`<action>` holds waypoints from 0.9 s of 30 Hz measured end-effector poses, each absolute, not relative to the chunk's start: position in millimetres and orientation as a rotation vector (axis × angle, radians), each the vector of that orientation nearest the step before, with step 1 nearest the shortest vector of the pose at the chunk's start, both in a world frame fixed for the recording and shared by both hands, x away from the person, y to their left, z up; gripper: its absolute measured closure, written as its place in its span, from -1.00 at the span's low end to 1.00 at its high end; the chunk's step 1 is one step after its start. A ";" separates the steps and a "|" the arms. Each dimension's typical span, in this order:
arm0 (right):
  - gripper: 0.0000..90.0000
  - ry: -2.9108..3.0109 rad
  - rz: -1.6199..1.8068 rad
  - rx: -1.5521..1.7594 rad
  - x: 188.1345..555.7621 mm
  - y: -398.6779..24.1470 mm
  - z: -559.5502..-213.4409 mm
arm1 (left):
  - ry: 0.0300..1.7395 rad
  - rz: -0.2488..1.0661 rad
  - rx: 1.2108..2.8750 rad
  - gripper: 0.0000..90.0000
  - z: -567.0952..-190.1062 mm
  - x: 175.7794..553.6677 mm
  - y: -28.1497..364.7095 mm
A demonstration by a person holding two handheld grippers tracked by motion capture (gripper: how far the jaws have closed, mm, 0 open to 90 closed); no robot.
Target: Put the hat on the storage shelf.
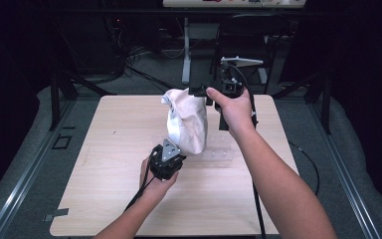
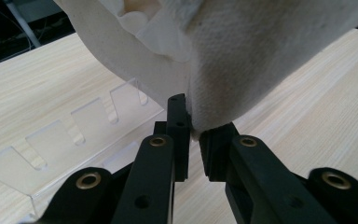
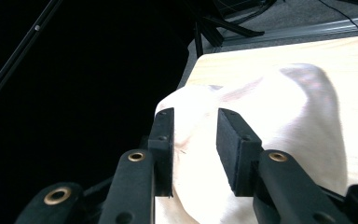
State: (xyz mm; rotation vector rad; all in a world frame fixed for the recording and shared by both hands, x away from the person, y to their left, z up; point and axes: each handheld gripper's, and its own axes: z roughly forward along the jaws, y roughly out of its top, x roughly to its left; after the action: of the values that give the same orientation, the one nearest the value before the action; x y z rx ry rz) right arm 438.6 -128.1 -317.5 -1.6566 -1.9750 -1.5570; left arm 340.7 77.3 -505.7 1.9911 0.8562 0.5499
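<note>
Our left tool (image 1: pixel 175 149) has its jaws pinched tight on the bottom hem of the cloth (image 1: pixel 187 124), as the left gripper view makes plain: a fold of cream fabric (image 2: pixel 242 60) is squeezed between the pads (image 2: pixel 179 126). Our right tool (image 1: pixel 210 95) sits at the upper end of the same cloth, around one o'clock from the left one; its jaws stand partly apart with fabric (image 3: pixel 279 121) lying between them, and the pads (image 3: pixel 230 140) do not appear to press on it (so we count it as let go, or nearly).

Working down from the biggest thing: the desk (image 1: pixel 109 164) is a pale wooden board. The cloth hangs raised above its centre, bunched and upright, stretched between the two tools. Under it, toward four o'clock of the left tool, lies a clear plastic rack (image 1: pixel 219 155) with slots cut in its edge (image 2: pixel 56 140), flat on the desk.

As for progress, we judge the cloth lifted and gathered but not yet laid out or folded: it is crumpled, with no clean crease showing. What remains, as we read it, is for the right tool to take a fresh hold on a corner, then for both to spread the fabric and set it down flat.
</note>
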 end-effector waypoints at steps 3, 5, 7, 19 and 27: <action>0.51 -1.967 -1.560 -1.663 438.3 -131.7 -317.1 | 0.882 0.525 1.975 0.87 -507.8 341.5 80.5; 0.51 -1.954 -1.569 -1.666 438.3 -134.1 -318.0 | 0.911 0.510 1.957 0.87 -510.8 341.8 81.4; 0.51 -1.947 -1.563 -1.676 438.9 -136.8 -321.2 | 0.928 0.500 1.945 0.87 -513.1 342.2 82.4; 0.52 -1.921 -1.556 -1.692 441.5 -144.6 -328.4 | 0.938 0.508 2.018 0.88 -521.7 343.7 73.2; 0.52 -1.922 -1.546 -1.699 441.1 -143.8 -331.4 | 0.939 0.531 2.022 0.82 -521.8 342.0 73.1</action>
State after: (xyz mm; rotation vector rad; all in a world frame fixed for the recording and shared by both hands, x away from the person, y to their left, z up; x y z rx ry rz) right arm 441.1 -143.8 -331.4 -1.6989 -1.9218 -1.5460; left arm 342.0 73.1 -521.8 2.0215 0.9387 0.5312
